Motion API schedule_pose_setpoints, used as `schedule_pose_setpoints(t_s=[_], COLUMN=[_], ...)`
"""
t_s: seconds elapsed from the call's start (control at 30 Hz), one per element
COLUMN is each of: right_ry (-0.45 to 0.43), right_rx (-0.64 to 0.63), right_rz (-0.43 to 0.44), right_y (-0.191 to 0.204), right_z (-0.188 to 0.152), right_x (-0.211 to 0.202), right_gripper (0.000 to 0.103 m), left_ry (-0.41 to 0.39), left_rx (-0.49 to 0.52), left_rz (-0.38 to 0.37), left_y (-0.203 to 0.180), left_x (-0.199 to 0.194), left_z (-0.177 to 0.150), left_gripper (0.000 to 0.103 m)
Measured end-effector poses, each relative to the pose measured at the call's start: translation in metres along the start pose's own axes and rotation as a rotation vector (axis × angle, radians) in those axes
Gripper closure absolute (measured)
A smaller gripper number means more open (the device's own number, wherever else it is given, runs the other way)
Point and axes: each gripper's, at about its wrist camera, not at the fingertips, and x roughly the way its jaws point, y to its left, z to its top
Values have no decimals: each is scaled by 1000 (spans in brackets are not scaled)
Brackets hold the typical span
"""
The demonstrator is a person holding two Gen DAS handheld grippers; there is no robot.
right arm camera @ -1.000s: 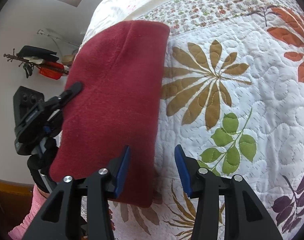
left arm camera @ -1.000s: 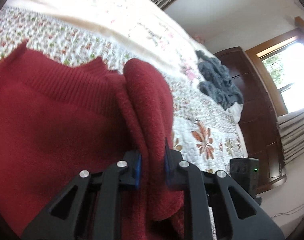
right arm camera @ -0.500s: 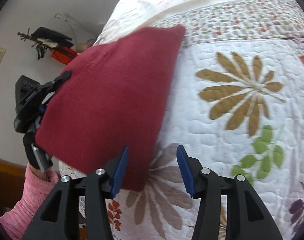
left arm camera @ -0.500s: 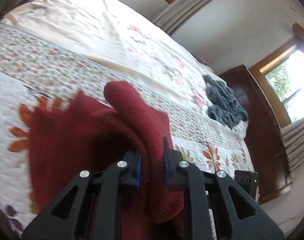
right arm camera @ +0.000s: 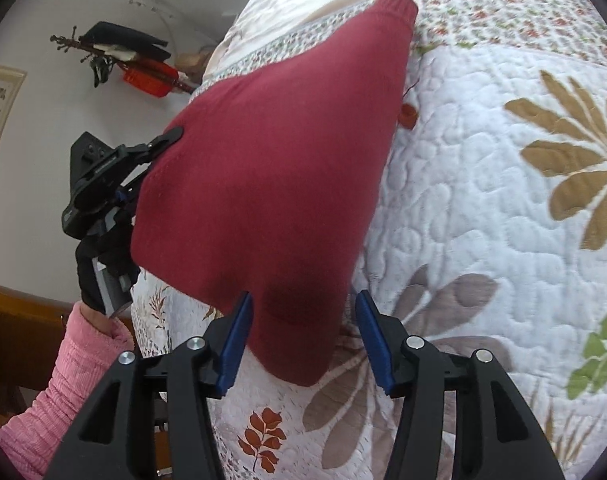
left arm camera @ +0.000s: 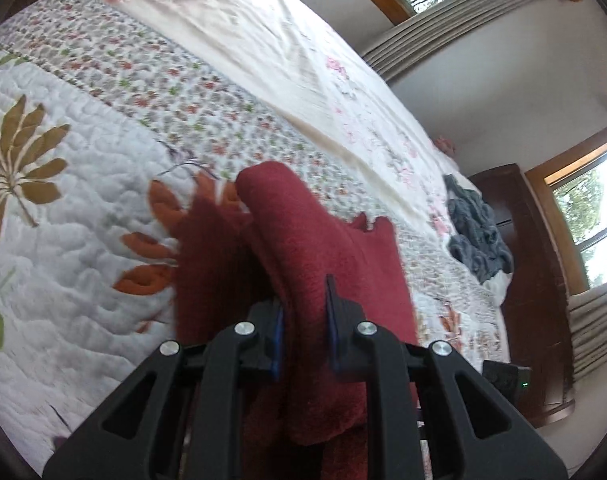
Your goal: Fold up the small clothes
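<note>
Left wrist view: the left gripper [left arm camera: 303,336] is clamped on a thick fold of the red sweater [left arm camera: 323,272], held above the quilt [left arm camera: 63,240]. Right wrist view: the right gripper [right arm camera: 303,340] stands spread, holding nothing, the sweater's lower corner hanging between its jaws; with only one grip, the fold may sag or slip undone.

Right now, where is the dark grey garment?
In the left wrist view, the dark grey garment lies crumpled at the far right of the bed, beside the dark wooden cabinet and beyond the red sweater clamped in the left gripper.
</note>
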Motion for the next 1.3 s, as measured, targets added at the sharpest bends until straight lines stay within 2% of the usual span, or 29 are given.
schedule_pose_setpoints(t_s=[0.17,0.3,0.33,0.37,0.4,0.57,0.7,0.87,0.93,0.97,1.0,1.03,1.13,1.3], right_ry=[17,31,33,34,34,21,14,18,26,39,51,59,50,-1], right_rx=[-5,-8,-7,-5,-2,-11,-27,-18,4,28,47,58,72,42], right_rz=[-34,-68,-71,-71,-69,-55,-46,-29,-29,-17,-8,1,21,25], right_y=[2,7,9,9,10,12,12,10,6,3,0,-1,4,15], right_z=[-3,-3,-3,-3,-2,-5,-9,-14,-15,-14,-14,-14,-10,-11], right_x=[14,26,28,28,28,18,11,13,18,22,25,27,21,4], right_gripper=[49,49,49,49,49,49,48,45,45,45,50,65,77,81], left_ry=[46,47,45,48,52,46,64,103,115,124,140,159,157,118], left_rx=[-9,-38,-35,-28,-20,31,99,118,117,116,113,96,46,84], left_rz=[71,57,58,63,85,106,120,97,99,117,123,118,89,78], left_y=[27,36,34,32,28,10,-8,-16,-14,-13,-9,-4,5,2], left_x=[23,27,24,22,18,-18,-43,-51,-45,-41,-35,-29,-29,-45], left_z=[-6,-10,-10,-10,-10,-23,-48,-79,-84,-86,-87,-87,-84,-80], left_gripper=[88,85,84,77,75,71,57,55,60,74,92,93,95,95])
